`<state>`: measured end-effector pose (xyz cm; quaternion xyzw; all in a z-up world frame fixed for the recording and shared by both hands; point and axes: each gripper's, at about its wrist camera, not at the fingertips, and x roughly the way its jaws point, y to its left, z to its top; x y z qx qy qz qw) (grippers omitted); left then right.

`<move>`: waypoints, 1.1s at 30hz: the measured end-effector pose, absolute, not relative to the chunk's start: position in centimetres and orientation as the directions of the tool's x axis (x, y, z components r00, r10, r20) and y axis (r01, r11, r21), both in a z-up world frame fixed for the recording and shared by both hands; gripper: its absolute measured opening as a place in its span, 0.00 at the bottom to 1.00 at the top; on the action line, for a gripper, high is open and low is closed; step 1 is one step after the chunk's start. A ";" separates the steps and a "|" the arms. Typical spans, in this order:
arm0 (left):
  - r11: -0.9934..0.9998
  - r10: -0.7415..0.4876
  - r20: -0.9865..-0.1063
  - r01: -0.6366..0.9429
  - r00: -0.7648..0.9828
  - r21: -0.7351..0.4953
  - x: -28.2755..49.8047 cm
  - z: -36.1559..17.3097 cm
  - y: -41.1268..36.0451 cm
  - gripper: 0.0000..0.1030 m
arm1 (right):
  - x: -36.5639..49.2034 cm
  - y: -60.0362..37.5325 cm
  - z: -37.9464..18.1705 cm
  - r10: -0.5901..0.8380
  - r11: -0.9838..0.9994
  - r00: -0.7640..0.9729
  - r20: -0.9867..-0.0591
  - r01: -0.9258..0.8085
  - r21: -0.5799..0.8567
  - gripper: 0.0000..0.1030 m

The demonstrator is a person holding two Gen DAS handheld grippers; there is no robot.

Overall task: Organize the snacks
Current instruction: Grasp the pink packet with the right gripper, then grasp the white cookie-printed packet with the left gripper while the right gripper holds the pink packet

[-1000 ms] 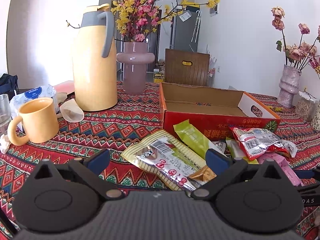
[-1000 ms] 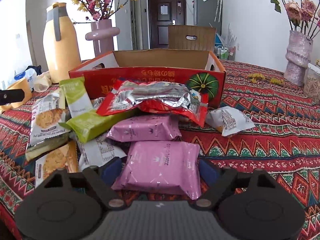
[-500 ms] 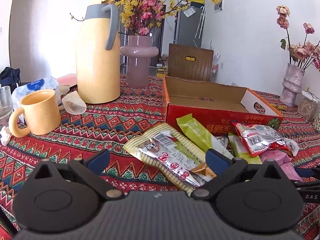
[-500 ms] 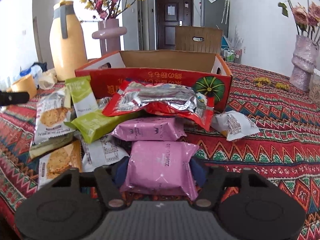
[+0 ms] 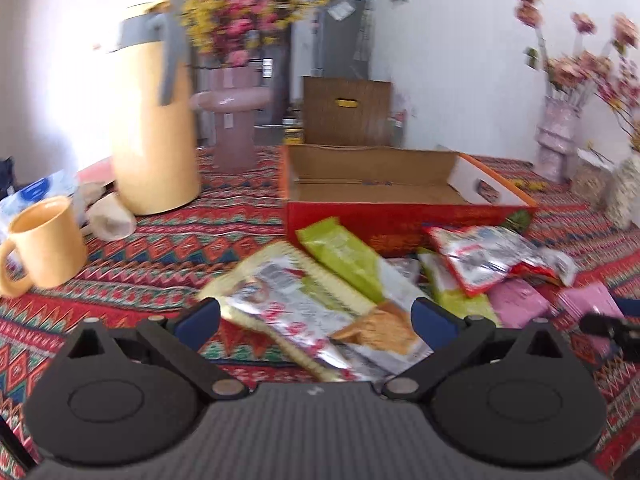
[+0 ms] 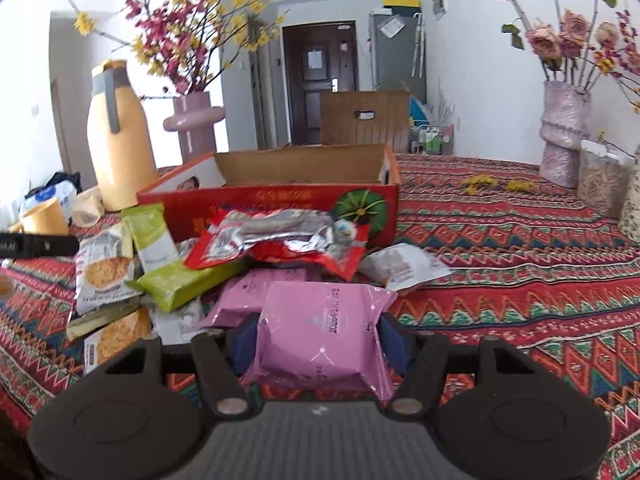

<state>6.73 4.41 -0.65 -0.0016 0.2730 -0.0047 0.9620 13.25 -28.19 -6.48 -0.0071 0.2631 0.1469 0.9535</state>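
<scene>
No snacks sit in the red box [image 6: 280, 204] yet; right claw [image 6: 320, 344] pinches a pink packet [image 6: 320, 332], left claw [image 5: 316, 316] spread.

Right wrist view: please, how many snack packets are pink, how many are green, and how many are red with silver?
Pink packets: 2
Green packets: 2
Red-and-silver packet: 1
Total: 5
</scene>
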 end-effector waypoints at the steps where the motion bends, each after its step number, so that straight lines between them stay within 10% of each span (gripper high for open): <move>1: 0.999 -0.024 -0.529 0.031 0.849 0.006 6.8 -0.7 3.9 1.00 | 13.2 -28.4 -6.5 0.275 0.958 0.820 -0.501 -0.280 0.068 0.61; 19: 0.970 -0.088 -0.629 0.209 0.773 0.122 9.7 -3.6 -0.8 1.00 | 12.8 -31.7 -6.6 0.232 0.973 0.848 -0.477 -0.206 0.107 0.61; 33: 0.967 -0.142 -0.630 0.242 0.763 0.075 9.2 -3.3 -0.4 0.62 | 13.4 -31.5 -7.0 0.245 0.969 0.838 -0.488 -0.215 0.119 0.61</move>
